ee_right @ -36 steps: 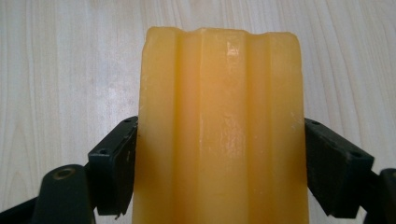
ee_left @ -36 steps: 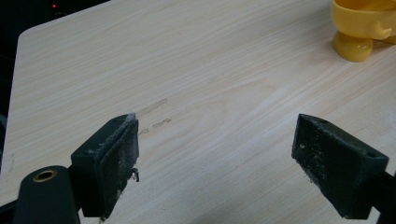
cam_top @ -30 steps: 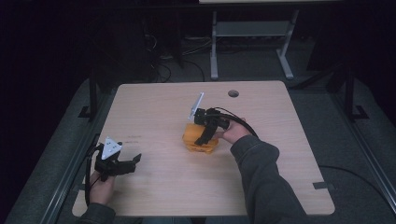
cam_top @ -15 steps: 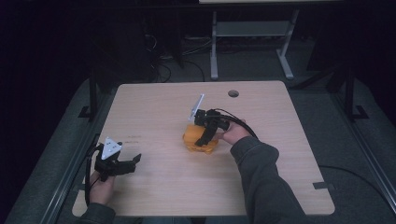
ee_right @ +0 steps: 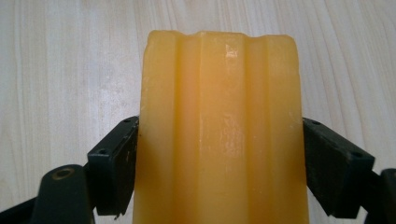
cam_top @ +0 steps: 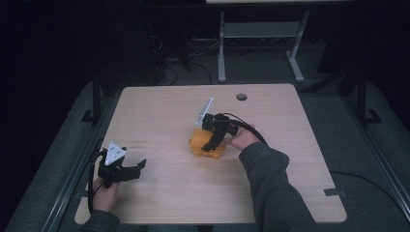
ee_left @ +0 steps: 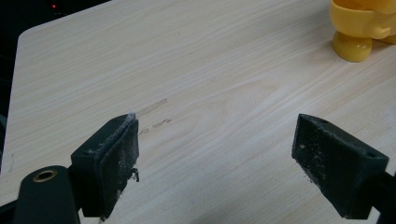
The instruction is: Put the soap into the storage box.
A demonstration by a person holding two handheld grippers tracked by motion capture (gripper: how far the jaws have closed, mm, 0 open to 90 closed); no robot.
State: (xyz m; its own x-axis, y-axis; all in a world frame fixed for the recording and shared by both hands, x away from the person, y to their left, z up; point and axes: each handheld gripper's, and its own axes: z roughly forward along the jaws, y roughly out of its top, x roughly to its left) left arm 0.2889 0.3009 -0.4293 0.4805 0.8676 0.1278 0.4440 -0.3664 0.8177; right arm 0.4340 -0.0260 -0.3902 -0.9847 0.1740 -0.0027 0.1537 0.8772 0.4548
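Nothing displaced since earlier frame | right gripper jaws clamped on yellow block | left gripper jaws held wide, nothing between, over worktop

toy mid-table, left tool at near-left edge

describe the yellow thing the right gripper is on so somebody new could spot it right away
On the pale wooden table, look just right of the middle. A chunky yellow plastic piece sits there between the right gripper's jaws. It is the table's sole brightly coloured thing.
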